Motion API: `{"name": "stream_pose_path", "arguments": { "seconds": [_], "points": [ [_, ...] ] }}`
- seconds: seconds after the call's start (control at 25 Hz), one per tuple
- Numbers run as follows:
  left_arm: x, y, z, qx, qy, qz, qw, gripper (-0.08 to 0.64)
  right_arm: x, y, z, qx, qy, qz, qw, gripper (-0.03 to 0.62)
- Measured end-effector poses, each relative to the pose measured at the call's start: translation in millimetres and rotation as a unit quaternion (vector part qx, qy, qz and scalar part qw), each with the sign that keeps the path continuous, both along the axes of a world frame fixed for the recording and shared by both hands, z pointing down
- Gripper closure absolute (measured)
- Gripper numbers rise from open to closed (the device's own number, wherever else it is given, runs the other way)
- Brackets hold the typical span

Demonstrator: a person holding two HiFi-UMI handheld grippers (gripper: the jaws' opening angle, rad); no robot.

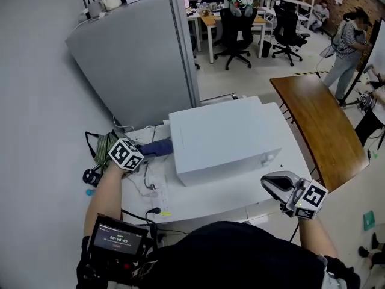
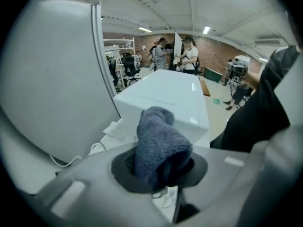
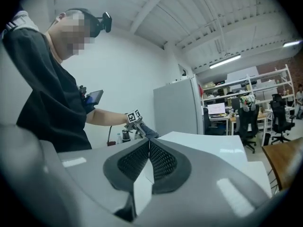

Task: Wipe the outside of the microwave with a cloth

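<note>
Left claw [image 2: 160, 170] clamps cloth [image 2: 158, 138] just beside microwave [image 2: 165, 96].

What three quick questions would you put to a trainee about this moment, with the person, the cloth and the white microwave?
1. True or false: the right gripper holds the cloth.
2. In the head view, where is the cloth relative to the microwave? A) on its top B) at its left side C) far off to its right
3. Fill in: the left gripper is shut on the ____.
Key: 1 false, its jaws are together with nothing between them; 2 B; 3 cloth.
</note>
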State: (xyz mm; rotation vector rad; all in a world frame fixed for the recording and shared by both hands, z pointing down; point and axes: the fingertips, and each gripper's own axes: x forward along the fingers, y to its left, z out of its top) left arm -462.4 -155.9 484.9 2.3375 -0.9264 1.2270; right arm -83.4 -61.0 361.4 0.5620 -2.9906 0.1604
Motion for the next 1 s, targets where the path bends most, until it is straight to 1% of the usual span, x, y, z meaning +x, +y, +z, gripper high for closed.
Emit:
{"name": "stream_pose_path", "arguments": {
  "seconds": [0.08,0.12,0.2,0.28,0.36,0.44,0.52,0.6,0.68,0.76,0.84,0.92,1.0],
  "points": [
    [-3,-4,-19,0.023,0.014,-0.007,0.9996,0.485,-10,3,-4,0.006,0.003,-0.010,1.000,0.586],
    [7,-11,-31,0.037,0.024,-0.002,0.9990,0.485,-9,3,-9,0.009,-0.001,-0.010,1.000,0.586],
    [49,-25,-55,0.063,0.044,0.023,0.9968,0.485,5,3,-19,0.016,-0.018,-0.004,1.000,0.586],
    [115,-39,-72,0.080,0.060,0.059,0.9932,0.485,38,5,-21,0.020,-0.026,0.011,0.999,0.585],
    [196,-53,-81,0.087,0.071,0.100,0.9886,0.485,86,6,-14,0.019,-0.019,0.034,0.999,0.586],
    [280,-69,-80,0.085,0.074,0.139,0.9838,0.485,139,5,-9,0.018,-0.016,0.058,0.998,0.586],
    [352,-85,-69,0.076,0.067,0.173,0.9797,0.485,188,2,-5,0.014,-0.017,0.085,0.996,0.585],
    [405,-98,-54,0.066,0.062,0.194,0.9769,0.485,230,-1,2,0.003,-0.021,0.117,0.993,0.586],
    [441,-106,-35,0.054,0.056,0.206,0.9754,0.485,262,-1,12,-0.011,-0.024,0.143,0.989,0.586],
    [456,-110,-15,0.038,0.039,0.214,0.9753,0.485,282,0,18,-0.018,-0.026,0.158,0.987,0.585],
    [449,-110,0,0.020,0.026,0.211,0.9769,0.485,286,2,19,-0.019,-0.027,0.161,0.986,0.586],
    [423,-104,7,0.007,0.023,0.197,0.9800,0.485,277,4,17,-0.018,-0.025,0.153,0.988,0.585],
    [380,-93,8,-0.001,0.015,0.181,0.9833,0.485,256,5,17,-0.018,-0.019,0.139,0.990,0.586]
  ]
}}
